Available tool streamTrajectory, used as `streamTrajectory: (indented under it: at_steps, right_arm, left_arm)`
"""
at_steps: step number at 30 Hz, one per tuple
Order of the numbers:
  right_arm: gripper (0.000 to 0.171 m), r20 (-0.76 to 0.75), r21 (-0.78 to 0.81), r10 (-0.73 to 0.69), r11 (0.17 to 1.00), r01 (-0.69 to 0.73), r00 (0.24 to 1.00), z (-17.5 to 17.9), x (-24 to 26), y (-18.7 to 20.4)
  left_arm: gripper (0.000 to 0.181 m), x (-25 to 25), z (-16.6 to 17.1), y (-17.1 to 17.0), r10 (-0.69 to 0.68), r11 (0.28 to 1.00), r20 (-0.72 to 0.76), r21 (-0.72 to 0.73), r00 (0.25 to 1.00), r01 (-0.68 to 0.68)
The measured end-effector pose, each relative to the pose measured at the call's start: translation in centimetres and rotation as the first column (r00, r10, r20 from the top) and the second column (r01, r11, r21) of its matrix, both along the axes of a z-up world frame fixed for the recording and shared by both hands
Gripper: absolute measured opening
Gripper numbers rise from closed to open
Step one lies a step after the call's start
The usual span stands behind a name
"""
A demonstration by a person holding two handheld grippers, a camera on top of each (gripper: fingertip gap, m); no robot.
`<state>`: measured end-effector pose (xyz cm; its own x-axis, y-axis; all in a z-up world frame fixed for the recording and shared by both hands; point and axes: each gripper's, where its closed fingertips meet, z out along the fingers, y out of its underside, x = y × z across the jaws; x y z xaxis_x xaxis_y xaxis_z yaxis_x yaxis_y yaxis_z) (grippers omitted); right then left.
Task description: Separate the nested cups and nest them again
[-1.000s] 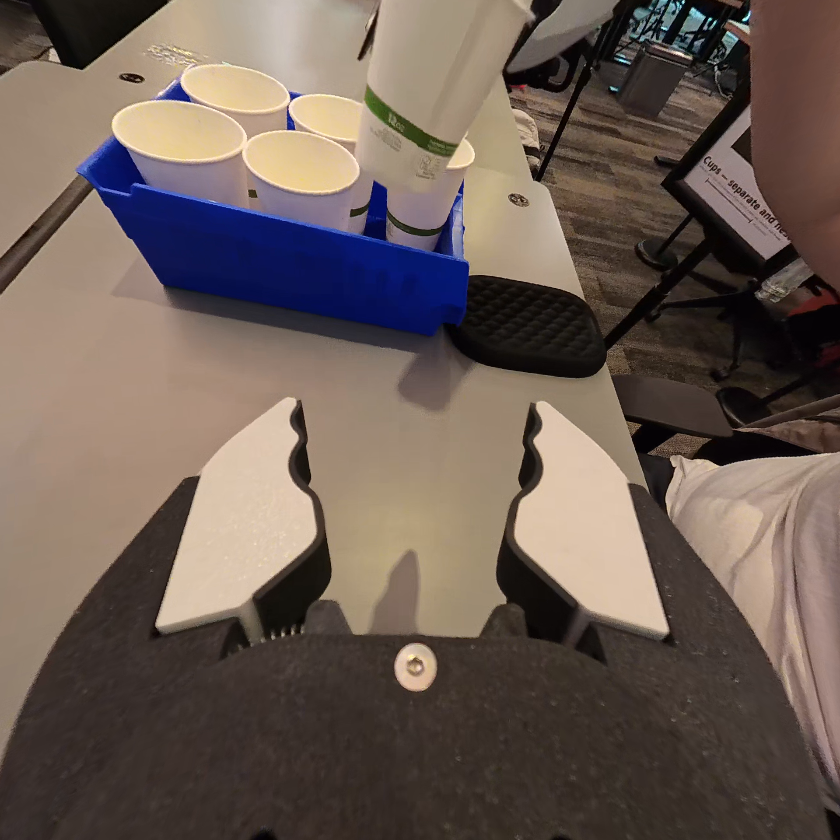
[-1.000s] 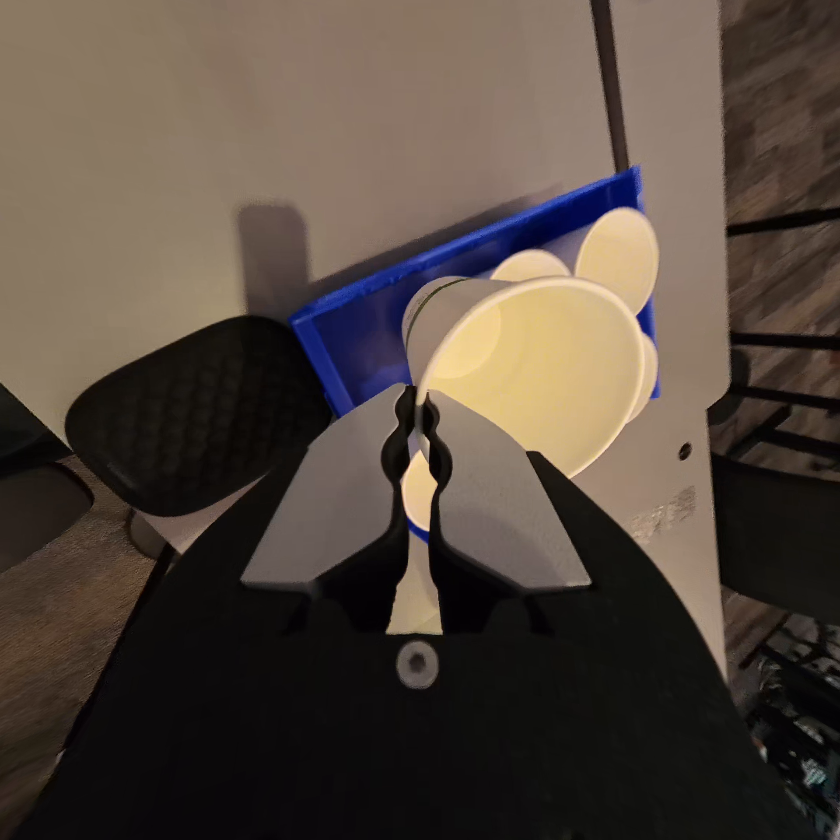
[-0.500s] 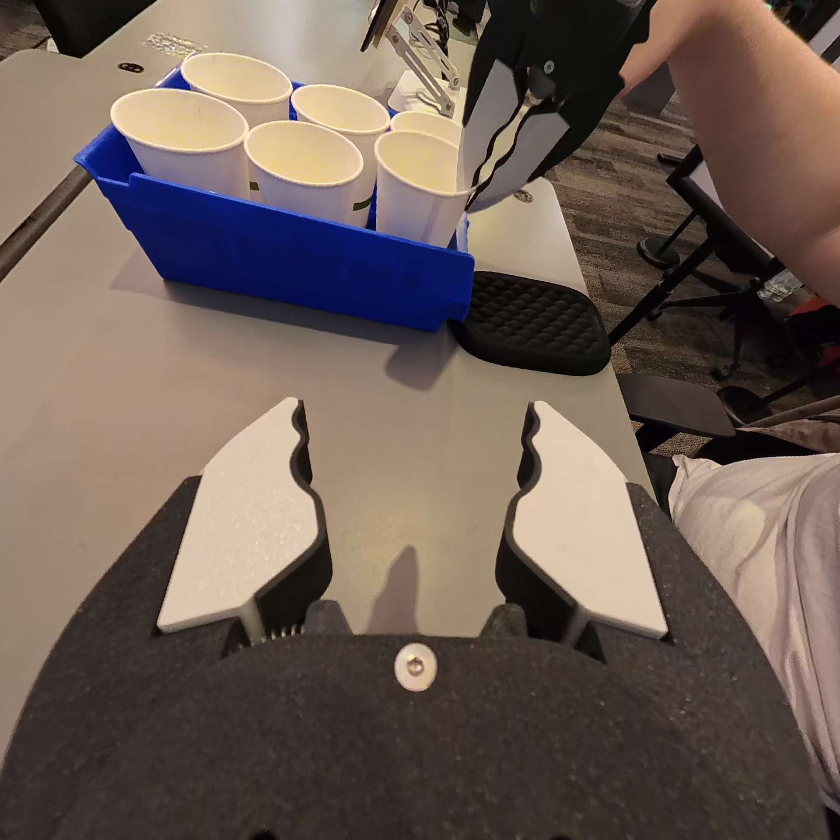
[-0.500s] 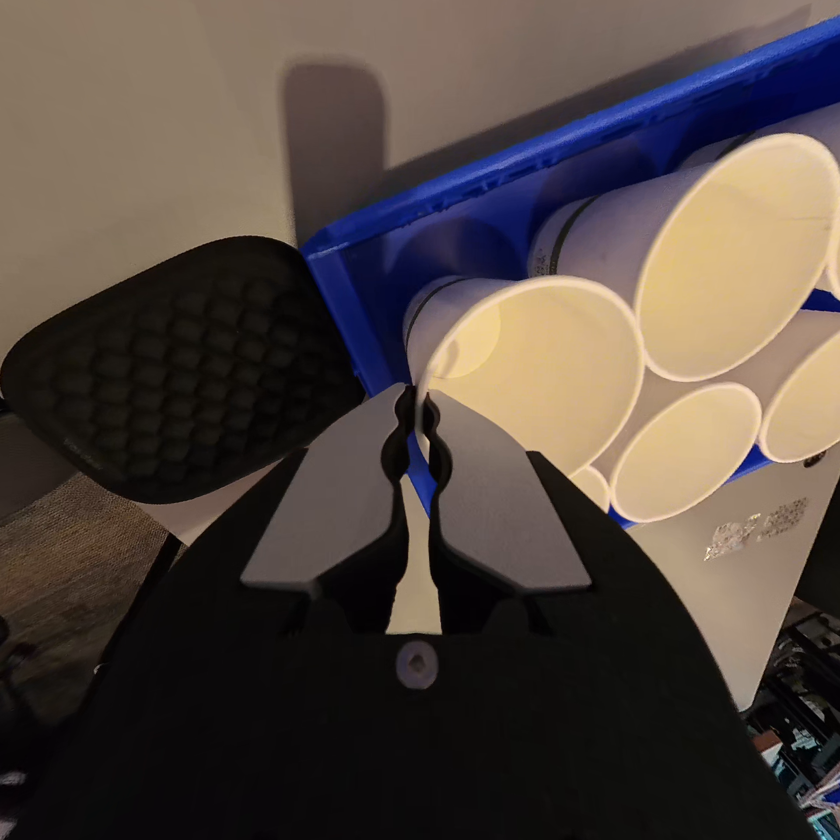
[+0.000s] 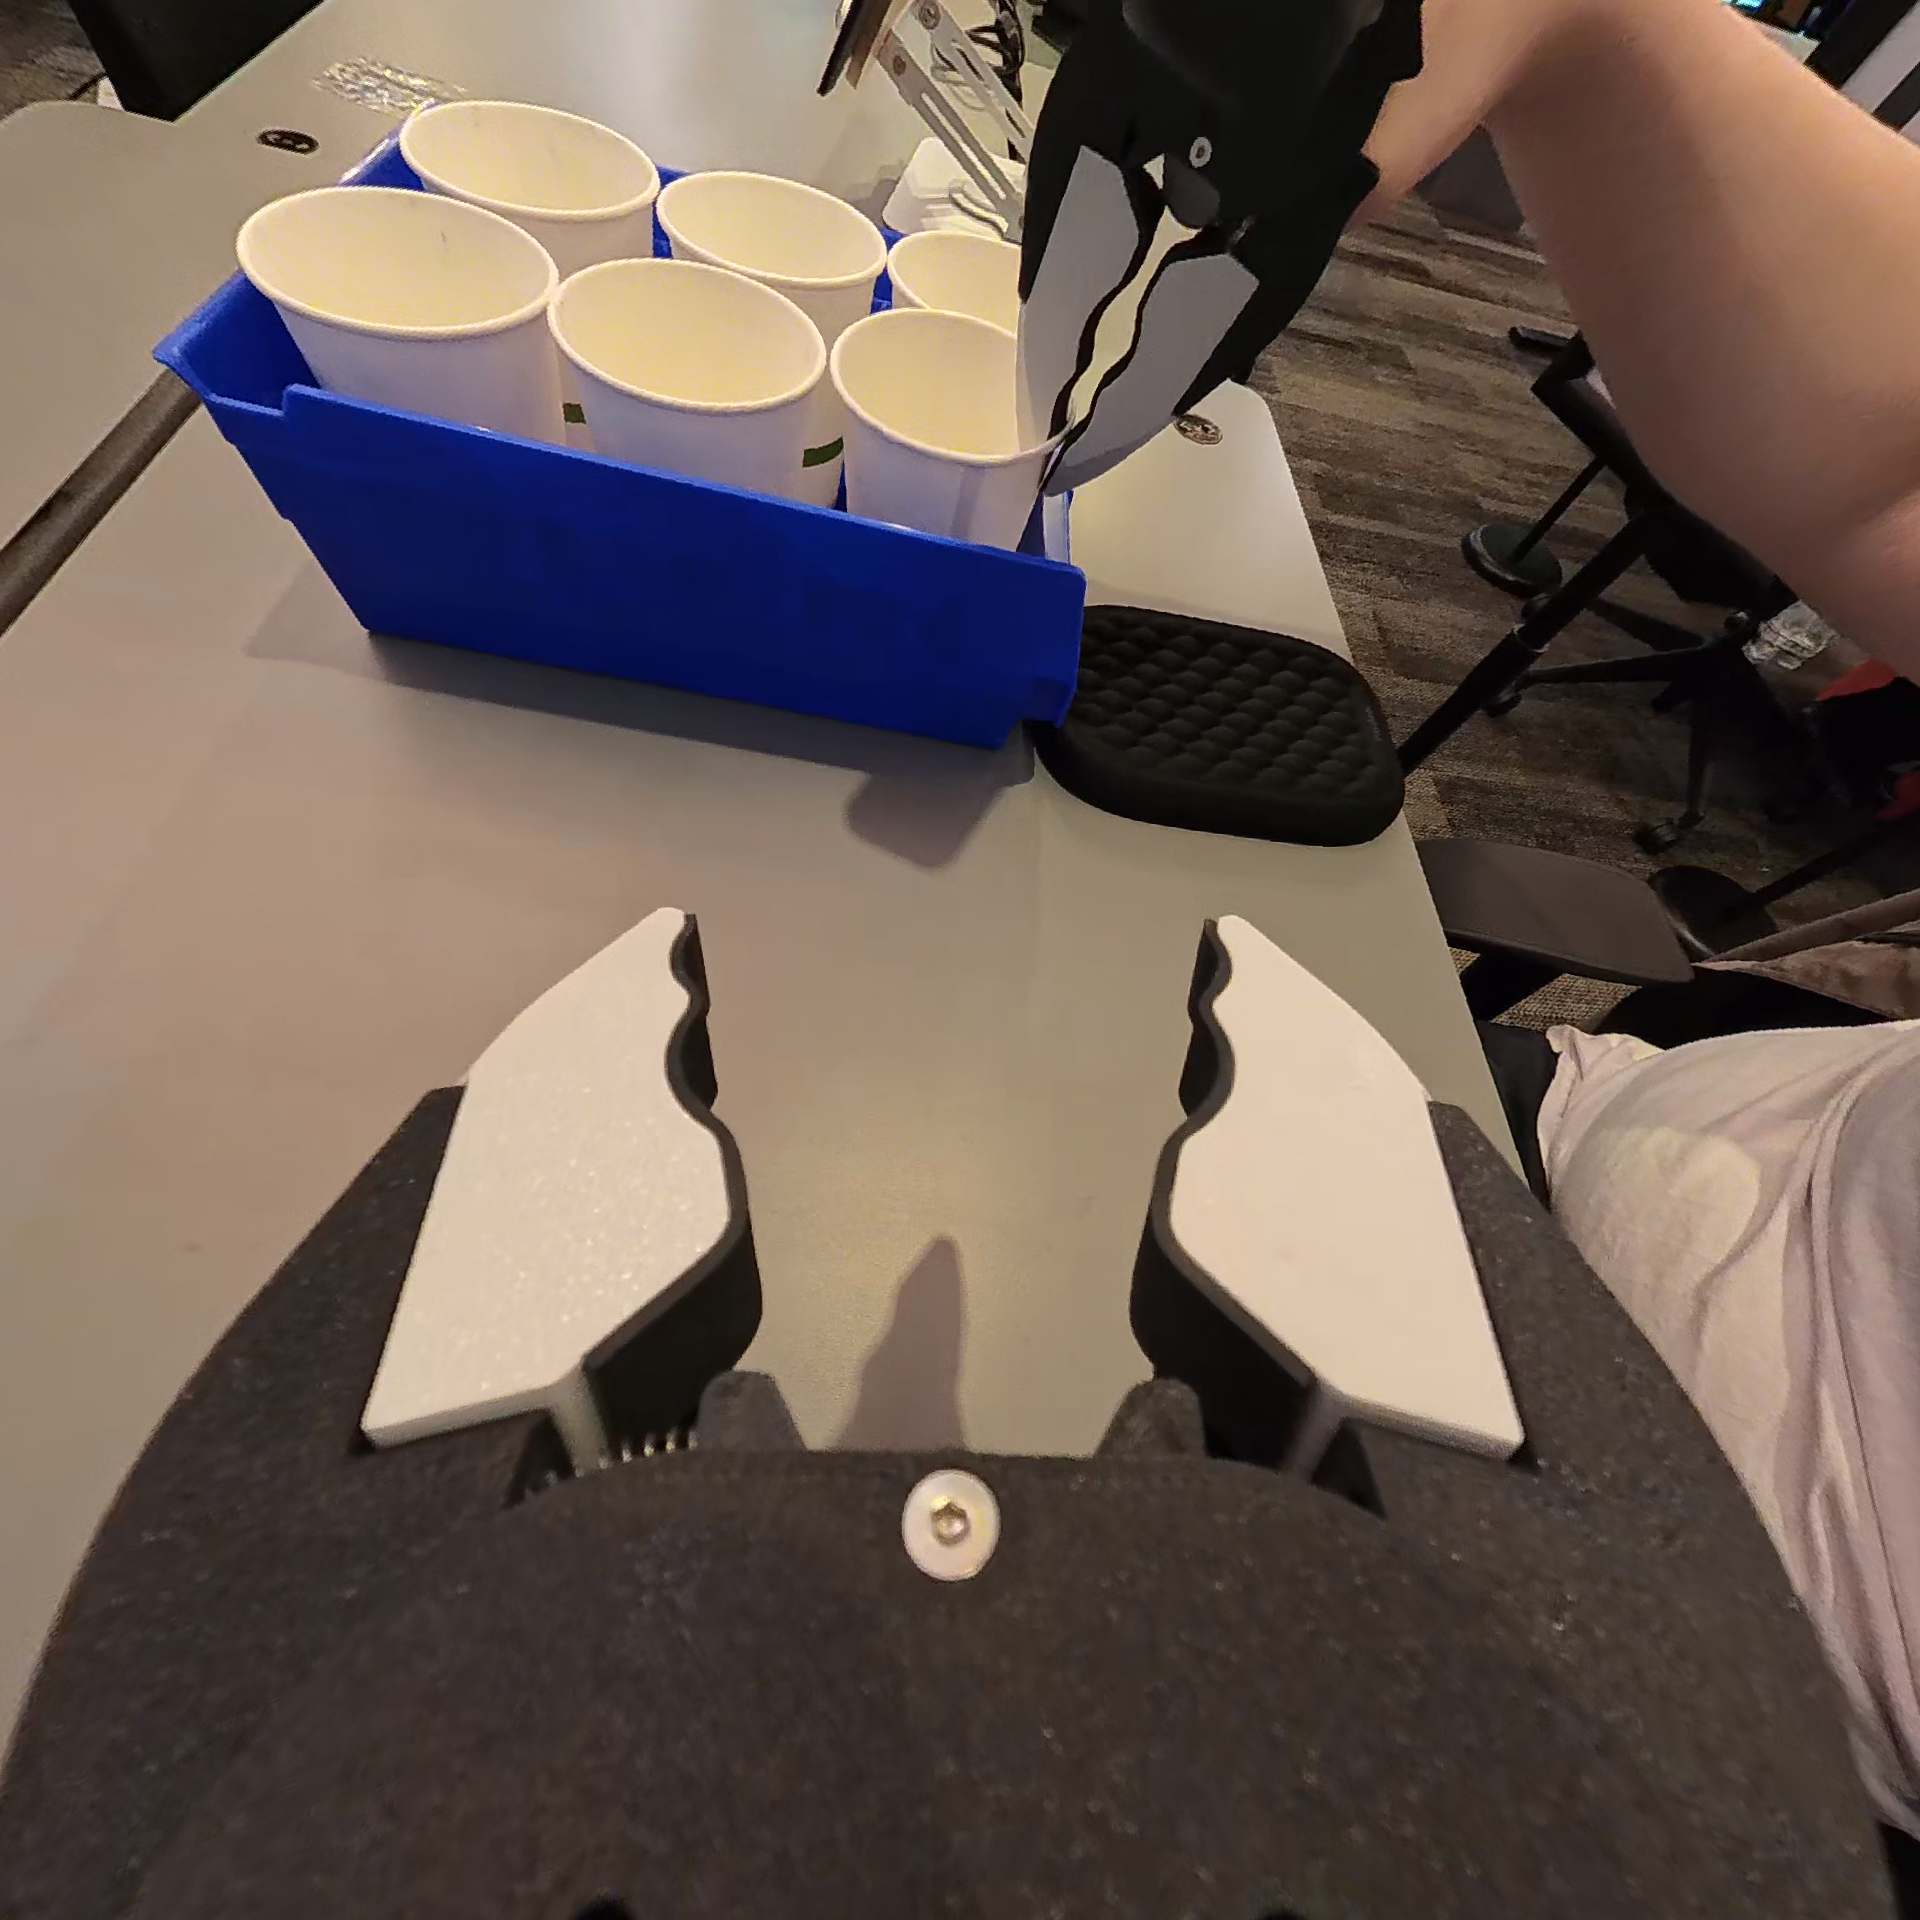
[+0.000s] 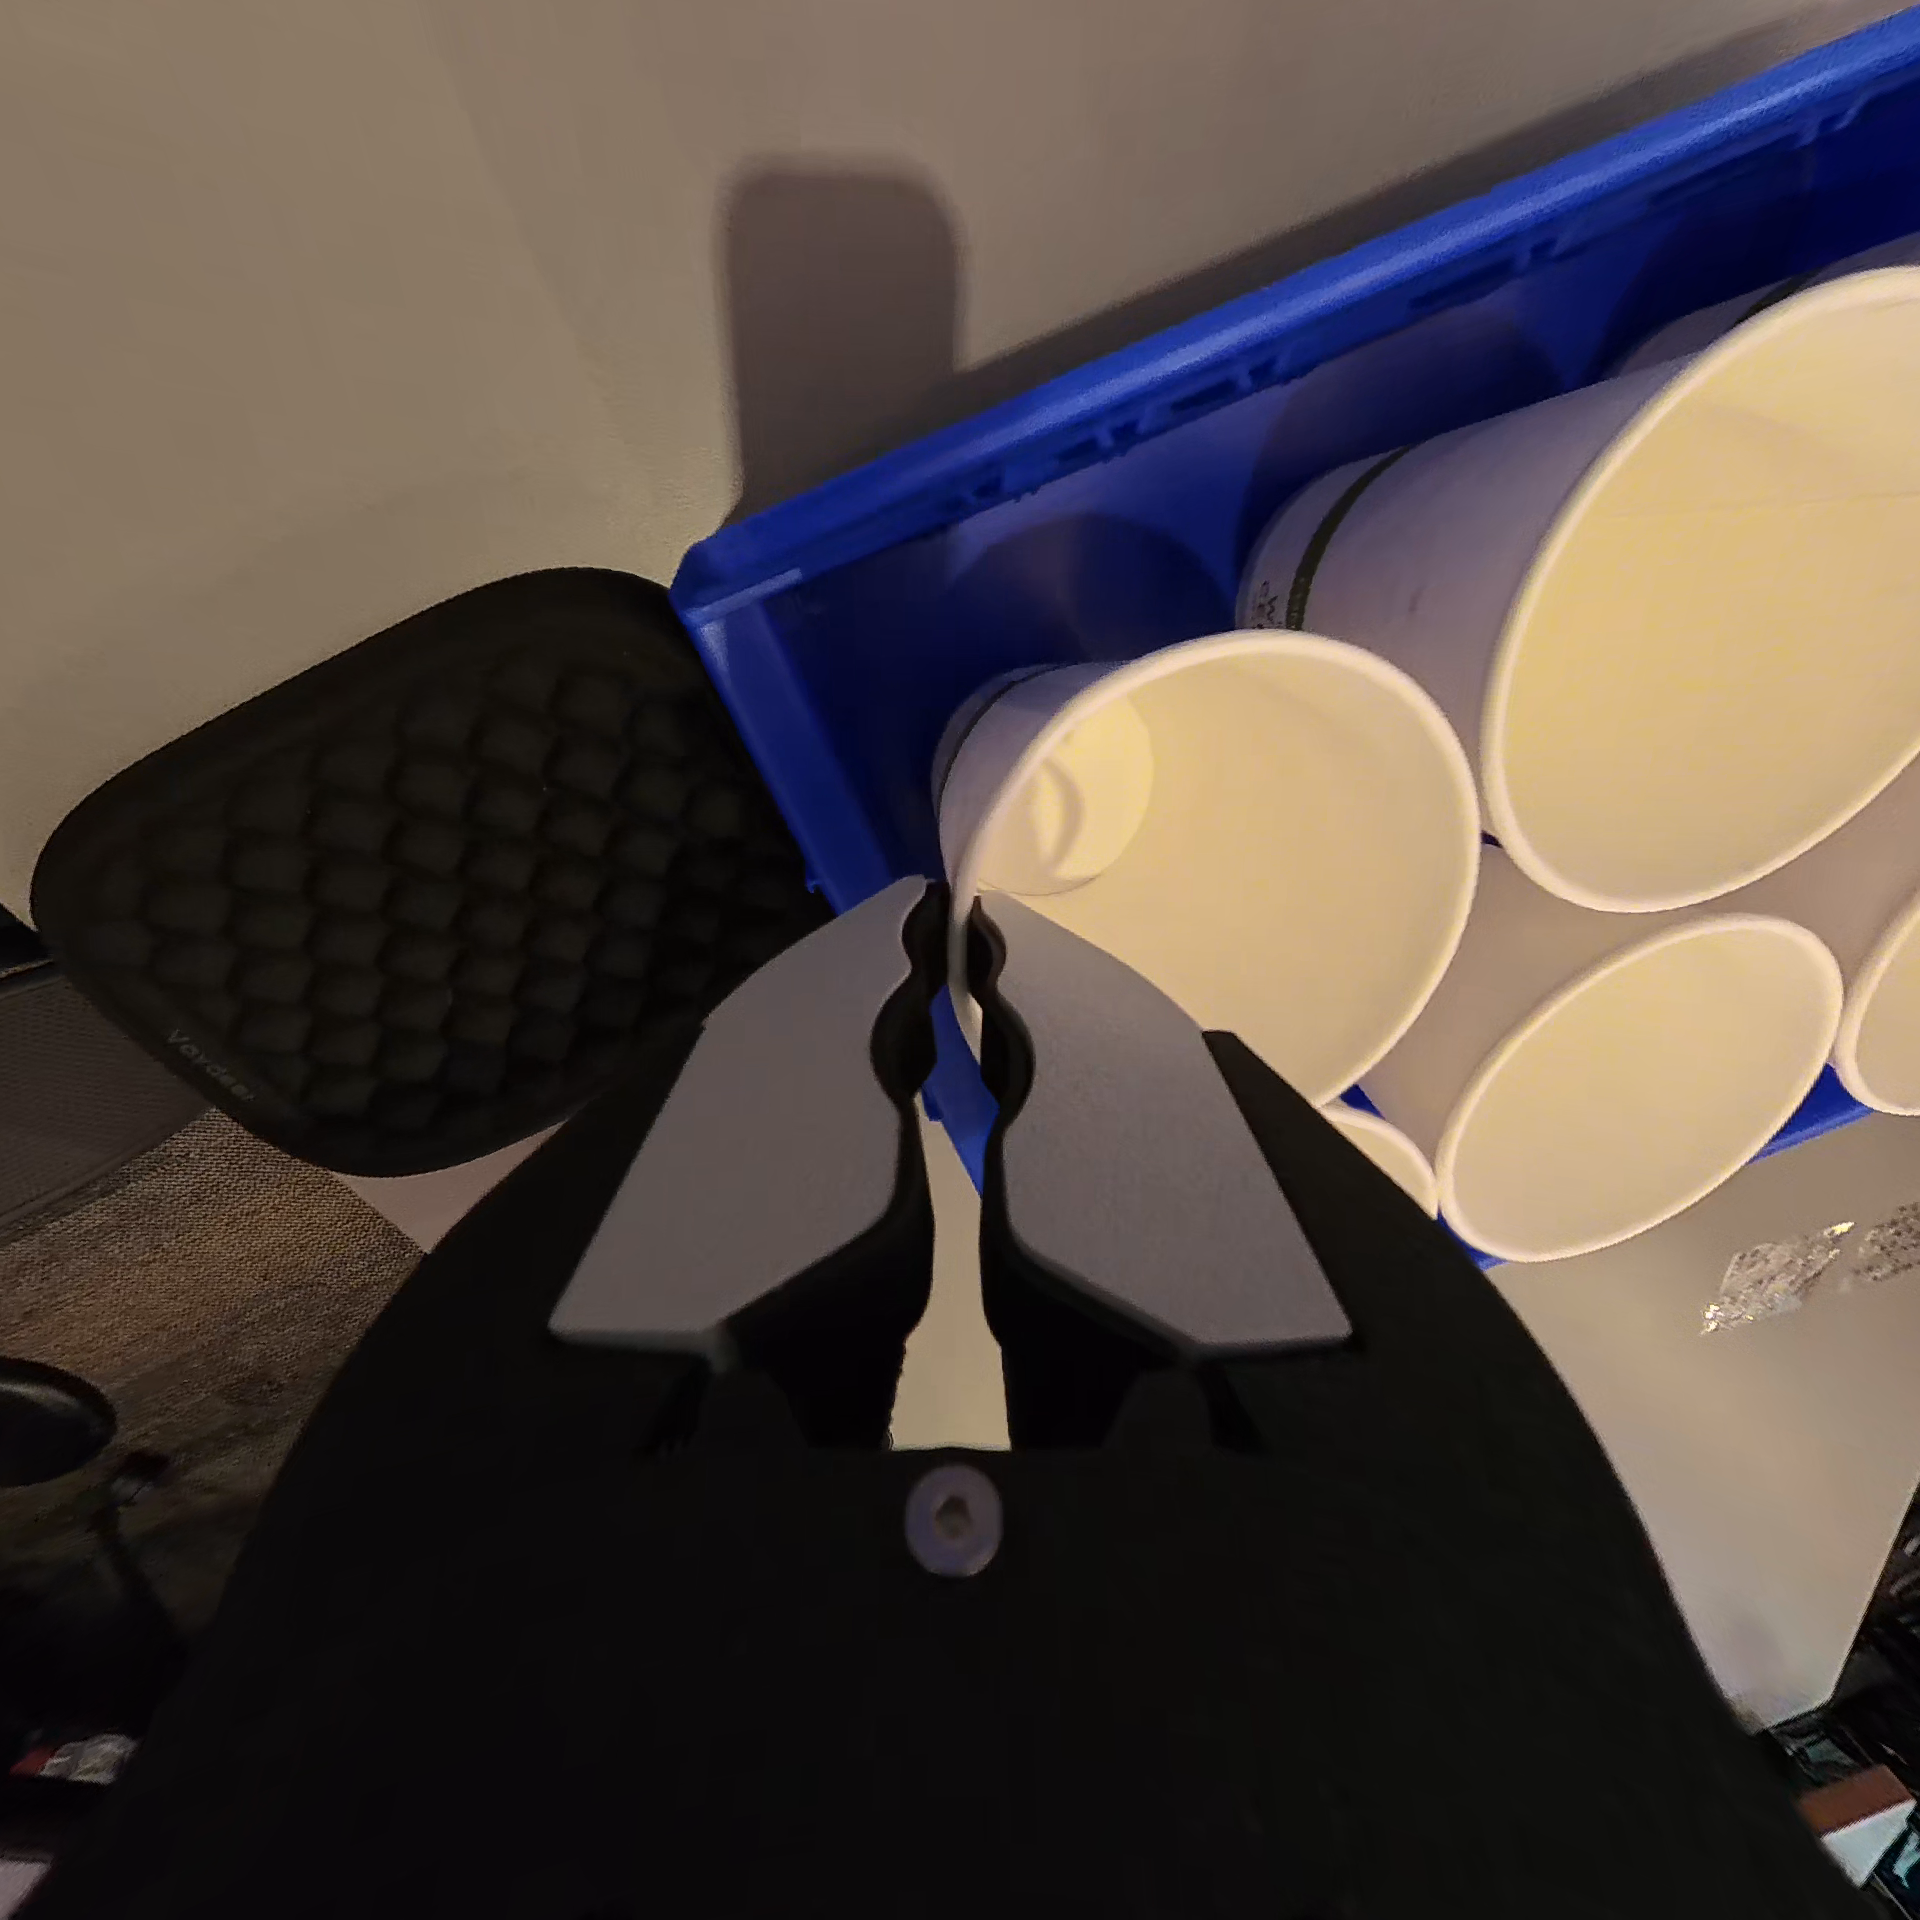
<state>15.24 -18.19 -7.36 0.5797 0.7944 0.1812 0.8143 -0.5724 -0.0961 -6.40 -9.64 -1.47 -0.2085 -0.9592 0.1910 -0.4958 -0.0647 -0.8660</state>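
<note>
Several white paper cups stand upright in a blue bin point(image 5: 644, 582) on the grey table. My right gripper point(image 6: 951, 899) is shut on the rim of the near-right cup point(image 6: 1226, 862), one finger inside and one outside; the cup stands in the bin's right end. In the left wrist view the right gripper point(image 5: 1060, 457) comes down from above onto that cup point(image 5: 935, 416). My left gripper point(image 5: 945, 945) is open and empty, low over the table, well short of the bin.
A black textured pad point(image 5: 1216, 717) lies against the bin's right end at the table edge. A person's arm point(image 5: 1662, 260) reaches in from the right, and a clothed lap point(image 5: 1766, 1299) is at right. Chairs and stands are on the carpet beyond.
My right gripper has lowered the held cup from above the bin down into its right end. The left gripper has stayed open and still.
</note>
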Motion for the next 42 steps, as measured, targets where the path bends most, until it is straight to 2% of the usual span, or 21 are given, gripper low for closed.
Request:
streamTrajectory:
  at_steps: [5, 8, 10, 13, 16, 18, 20, 22, 25, 28, 32, 38, 42]
  right_arm:
    - [0.004, 0.0, 0.011, 0.004, 1.0, -0.004, 1.0, 0.0, 0.0, 0.1]
    - [0.017, -0.006, 0.033, -0.003, 0.999, 0.003, 1.0, 0.2, -0.1, 0.2]
    - [0.017, -0.045, 0.091, 0.012, 0.996, -0.008, 0.999, 1.5, -0.9, 0.4]
    - [0.017, -0.171, 0.275, 0.095, 0.96, -0.045, 0.981, 6.5, -3.4, 0.4]
    - [0.016, -0.303, 0.577, 0.203, 0.816, 0.01, 0.931, 15.1, -4.2, 0.8]
    - [0.017, -0.369, 0.684, 0.144, 0.711, 0.164, 0.918, 19.5, -1.1, 1.4]
    - [0.022, -0.421, 0.671, -0.018, 0.666, 0.325, 0.907, 20.5, 3.9, 2.1]
    - [0.029, -0.479, 0.556, -0.229, 0.668, 0.495, 0.847, 18.1, 9.1, 2.9]
    - [0.022, -0.482, 0.309, -0.518, 0.654, 0.691, 0.706, 11.5, 14.8, 3.1]
    - [0.02, -0.514, 0.114, -0.636, 0.615, 0.78, 0.576, 6.6, 16.5, 3.4]
    - [0.025, -0.548, -0.076, -0.687, 0.609, 0.79, 0.477, 3.1, 16.3, 3.6]
    - [0.025, -0.534, -0.164, -0.71, 0.619, 0.768, 0.459, 1.3, 15.8, 3.7]
    - [0.023, -0.471, -0.202, -0.74, 0.621, 0.757, 0.481, -0.4, 15.3, 3.4]
  left_arm:
    - [0.089, 0.0, 0.0, 0.0, 0.001, 1.0, 0.001, 0.0, 1.0, -0.001]
    - [0.089, 0.0, 0.1, 0.1, 0.003, 1.0, 0.005, -0.003, 1.0, -0.003]
    - [0.089, -0.1, 0.2, 0.1, 0.006, 1.0, 0.009, -0.004, 1.0, -0.006]
    - [0.089, 0.0, 0.2, 0.3, 0.012, 1.0, 0.011, -0.009, 1.0, -0.012]
    - [0.089, 0.1, -0.1, 0.4, 0.019, 1.0, 0.007, -0.018, 1.0, -0.018]
    - [0.088, 0.3, -0.4, 0.4, 0.018, 1.0, -0.002, -0.018, 1.0, -0.018]
    - [0.088, 0.4, -0.8, 0.3, 0.015, 1.0, -0.014, -0.01, 1.0, -0.015]
    - [0.089, 0.5, -1.0, 0.1, 0.012, 1.0, -0.022, -0.003, 1.0, -0.012]
    - [0.089, 0.5, -1.2, 0.1, 0.012, 1.0, -0.03, 0.003, 0.999, -0.012]
    - [0.089, 0.5, -1.4, 0.1, 0.014, 1.0, -0.035, 0.003, 0.999, -0.014]
    - [0.089, 0.6, -1.9, 0.5, 0.02, 1.0, -0.047, -0.004, 0.999, -0.021]
    - [0.088, 0.6, -2.6, 1.0, 0.032, 0.999, -0.066, -0.011, 0.997, -0.033]
    - [0.088, 0.7, -2.9, 1.1, 0.038, 0.999, -0.078, -0.005, 0.996, -0.039]
